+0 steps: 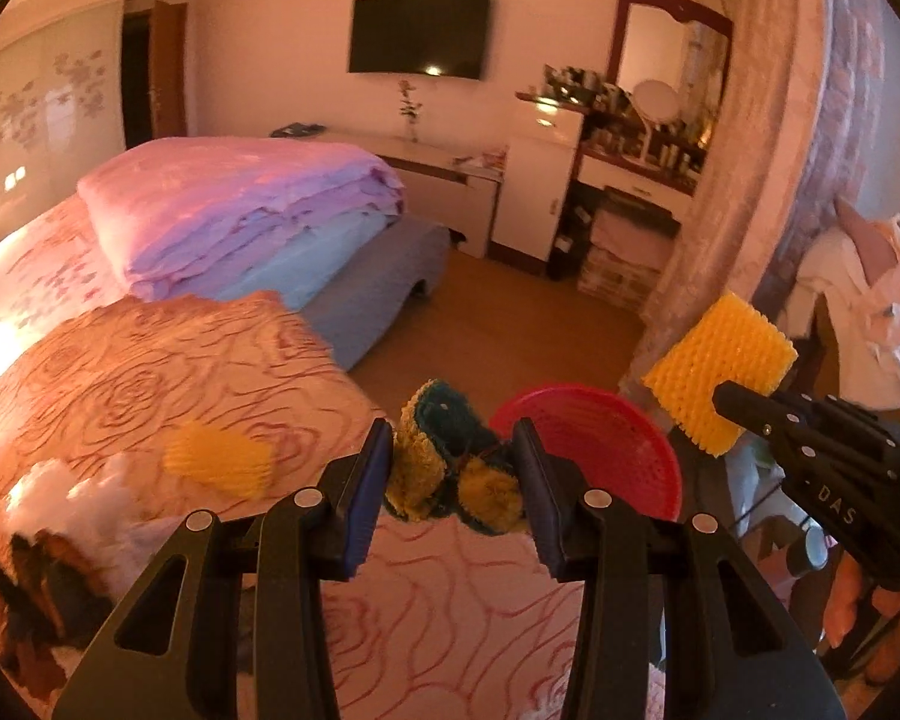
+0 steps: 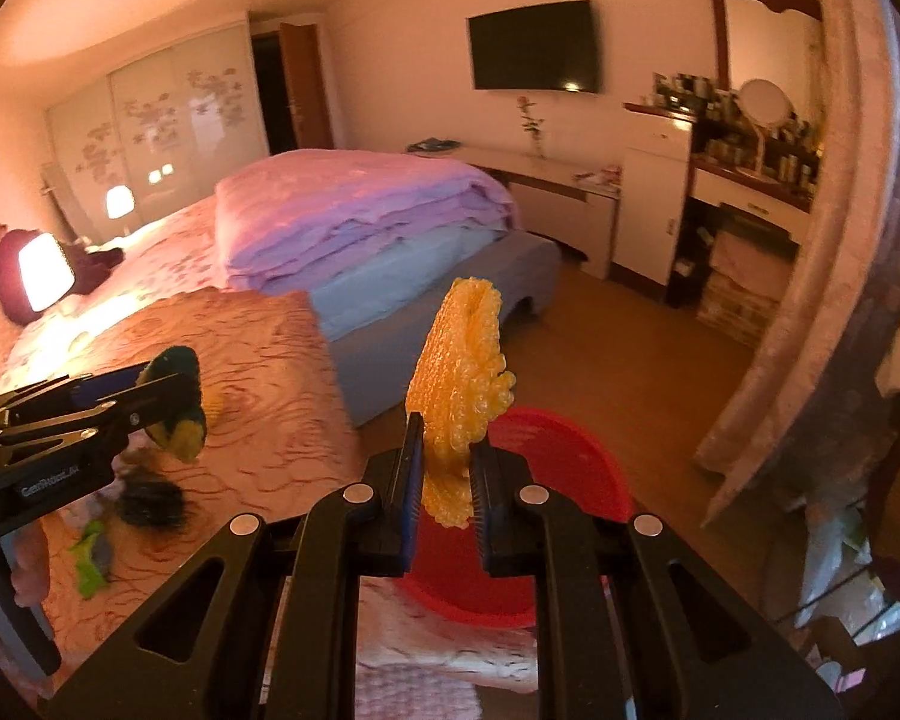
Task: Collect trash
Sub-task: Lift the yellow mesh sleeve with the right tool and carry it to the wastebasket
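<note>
Both grippers were loaded, and I had them over the round red plastic basket [image 2: 561,468]. My right gripper [image 2: 445,498] was clamped on a yellow foam-mesh fruit sleeve [image 2: 462,384], which stood upright between the pads, the basket just beyond and below the fingertips. My left gripper [image 1: 456,474] was closed on a fuzzy teal-and-yellow knitted scrap [image 1: 450,456], with the basket rim just past its right pad. To do the drop well, I judged I should carry each load forward until it hung fully above the basket's bowl, lower it close, then part the jaws; the sleeve was light and springy and could bounce off the rim. The count: one basket, two pieces held, and left on the rose-patterned orange bedspread [image 1: 150,372], to the left of my left jaws, one more yellow mesh sleeve [image 1: 219,456], one white fluffy wad [image 1: 72,492] and a dark brown tangle [image 1: 30,588]. The right view added a green scrap [image 2: 93,558].
</note>
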`<state>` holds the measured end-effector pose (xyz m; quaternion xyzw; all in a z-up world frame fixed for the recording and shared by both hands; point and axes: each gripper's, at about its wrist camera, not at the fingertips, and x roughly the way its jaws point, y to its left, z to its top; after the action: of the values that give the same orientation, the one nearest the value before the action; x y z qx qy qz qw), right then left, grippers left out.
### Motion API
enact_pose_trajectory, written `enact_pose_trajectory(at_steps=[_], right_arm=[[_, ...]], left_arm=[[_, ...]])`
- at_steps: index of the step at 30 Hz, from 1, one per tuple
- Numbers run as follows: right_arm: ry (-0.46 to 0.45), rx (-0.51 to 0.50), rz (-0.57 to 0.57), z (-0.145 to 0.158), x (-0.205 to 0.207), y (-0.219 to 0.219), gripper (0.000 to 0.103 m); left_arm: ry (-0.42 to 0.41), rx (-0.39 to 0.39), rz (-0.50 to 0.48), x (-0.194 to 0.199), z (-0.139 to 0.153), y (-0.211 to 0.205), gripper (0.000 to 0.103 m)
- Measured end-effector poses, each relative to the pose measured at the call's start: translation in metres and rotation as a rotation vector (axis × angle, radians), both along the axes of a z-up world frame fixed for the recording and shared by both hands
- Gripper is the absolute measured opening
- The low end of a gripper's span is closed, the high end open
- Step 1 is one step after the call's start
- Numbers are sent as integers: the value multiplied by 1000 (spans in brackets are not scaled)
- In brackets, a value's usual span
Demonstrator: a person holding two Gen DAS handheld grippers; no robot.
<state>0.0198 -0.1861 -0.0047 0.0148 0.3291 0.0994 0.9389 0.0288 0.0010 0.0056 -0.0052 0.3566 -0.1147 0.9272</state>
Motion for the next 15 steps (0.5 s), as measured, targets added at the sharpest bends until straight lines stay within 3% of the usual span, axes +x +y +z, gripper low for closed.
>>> enact_pose_trajectory(at_steps=[7,15], right_arm=[[73,-7,-57,-24,19,-25,15],[175,-8,-87,-62,34,-35,15]], left_arm=[[41,43,-106,22,-18,-45,40],[123,38,-191,45,-54,-73,42]])
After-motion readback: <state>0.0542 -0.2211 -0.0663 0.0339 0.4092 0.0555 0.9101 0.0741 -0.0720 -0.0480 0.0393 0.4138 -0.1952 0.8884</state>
